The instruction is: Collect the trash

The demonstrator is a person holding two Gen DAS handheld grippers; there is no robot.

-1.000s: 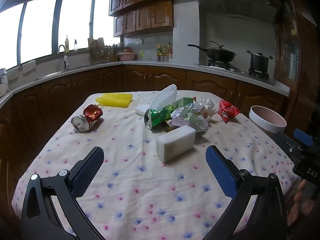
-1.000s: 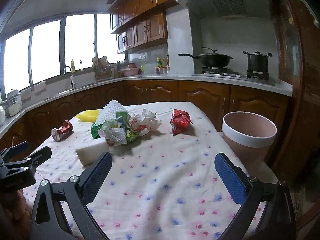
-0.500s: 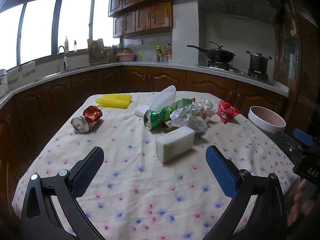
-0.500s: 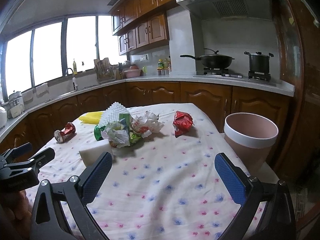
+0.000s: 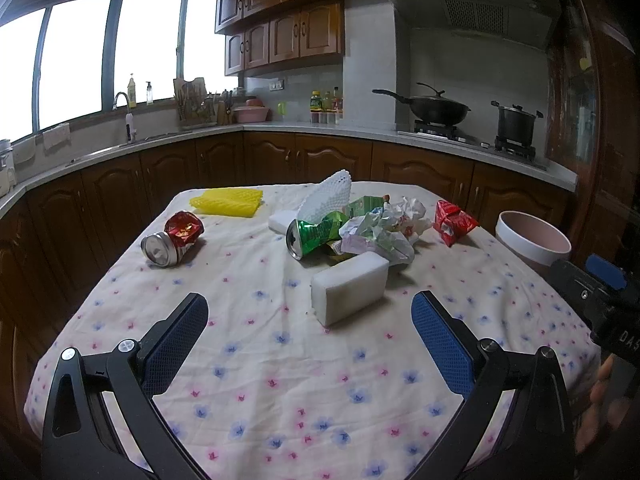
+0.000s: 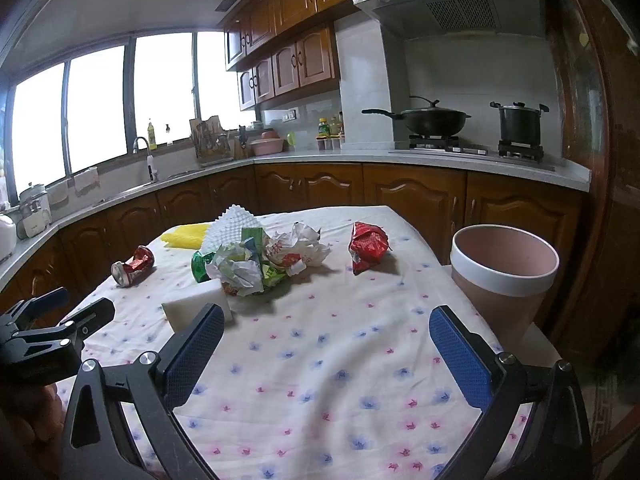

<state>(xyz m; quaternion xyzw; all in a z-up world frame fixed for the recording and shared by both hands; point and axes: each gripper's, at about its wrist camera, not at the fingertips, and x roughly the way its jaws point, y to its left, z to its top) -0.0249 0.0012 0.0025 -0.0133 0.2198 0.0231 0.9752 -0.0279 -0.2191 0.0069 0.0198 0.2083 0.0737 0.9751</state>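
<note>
Kitchen scene, seen from two handheld grippers held low over the near edge of a table (image 5: pixel 280 420) covered in a flowered cloth. Left gripper (image 5: pixel 310 322) and right gripper (image 6: pixel 326 330) both empty, jaws spread wide, hovering above bare cloth and touching nothing. All trash on the table, none collected as far as could be seen: white foam block (image 5: pixel 350 286) nearest the left gripper; just behind it, a heap of a crushed green can (image 5: pixel 314 232), crumpled paper wrappers (image 5: pixel 380 232) and a white foam net (image 5: pixel 328 200); crushed red can (image 5: pixel 172 238) off to the left; yellow foam net (image 5: pixel 226 201) at the far side; red snack packet (image 6: pixel 368 246) well apart to the right. Pink waste bin (image 6: pixel 504 276) standing beside the table's right edge, with what showed of its inside looking empty. Judged as the very start: every piece left to pick up and drop in the bin.
</note>
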